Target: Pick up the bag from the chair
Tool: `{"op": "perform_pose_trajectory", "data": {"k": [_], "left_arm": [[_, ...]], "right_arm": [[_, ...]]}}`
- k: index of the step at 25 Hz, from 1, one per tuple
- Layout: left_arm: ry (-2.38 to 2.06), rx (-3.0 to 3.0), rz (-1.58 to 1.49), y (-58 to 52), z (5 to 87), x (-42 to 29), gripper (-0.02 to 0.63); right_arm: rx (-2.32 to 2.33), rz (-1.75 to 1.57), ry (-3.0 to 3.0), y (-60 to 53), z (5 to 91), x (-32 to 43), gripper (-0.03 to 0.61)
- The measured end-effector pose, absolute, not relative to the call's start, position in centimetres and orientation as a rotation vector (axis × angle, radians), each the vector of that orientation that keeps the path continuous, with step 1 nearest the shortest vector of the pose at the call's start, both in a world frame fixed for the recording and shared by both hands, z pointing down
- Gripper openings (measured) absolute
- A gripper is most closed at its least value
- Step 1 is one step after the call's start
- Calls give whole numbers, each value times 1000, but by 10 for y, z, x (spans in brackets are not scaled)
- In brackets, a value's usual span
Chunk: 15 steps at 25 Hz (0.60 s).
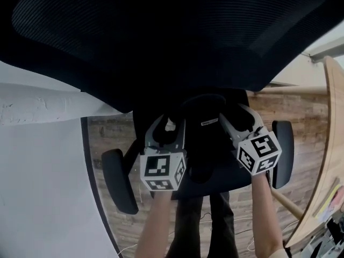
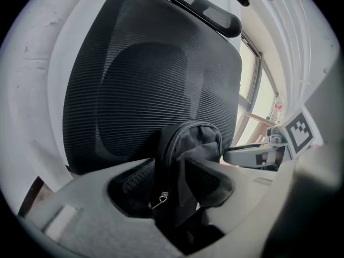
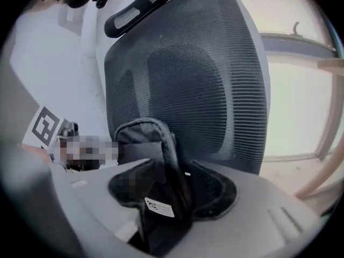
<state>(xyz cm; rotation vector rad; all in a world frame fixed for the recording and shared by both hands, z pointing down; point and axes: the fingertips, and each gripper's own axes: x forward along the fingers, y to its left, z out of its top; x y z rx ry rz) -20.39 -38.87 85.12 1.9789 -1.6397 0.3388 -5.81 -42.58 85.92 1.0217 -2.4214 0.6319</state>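
Observation:
A black bag [image 1: 205,136] stands against the black mesh backrest [image 1: 172,31] of the chair. The head view shows both grippers at the bag, the left gripper [image 1: 167,127] on its left side and the right gripper [image 1: 232,120] on its right. In the left gripper view, the left gripper [image 2: 173,200] is shut on dark fabric of the bag [image 2: 193,144], close to a zip pull [image 2: 159,199]. The right gripper [image 3: 161,211] is shut on a strap of the bag [image 3: 142,138] that carries a white label [image 3: 159,207]. The seat is hidden under the bag and the grippers.
The chair's armrests [image 1: 119,179] [image 1: 283,152] flank my forearms. A white wall [image 1: 43,171] stands at the left over a wooden floor [image 1: 110,136]. A curved wooden table edge [image 1: 334,144] runs down the right. A bright window [image 3: 301,90] lies behind the chair.

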Motion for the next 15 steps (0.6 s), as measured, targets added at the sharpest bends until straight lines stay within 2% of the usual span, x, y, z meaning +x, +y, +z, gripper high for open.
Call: {"op": "perform_pose_trajectory", "data": {"k": [6,8,12,15], "left_arm": [[-1608,1987,332,-393,867,-202,158],[-1602,2007,323,-395,869,-201,137],[-1561,2065,308,-397,868,-195,73],[-1552,2082,308,-393,866,-194,52]], "right_arm": [[973,633,-2452,-432,870,-73,206],[966,616,-2441,-432,876,-75,201],[1010,620,-2423,-431,881,-77,110],[1007,521,-2381,-427,878,-83,69]]}}
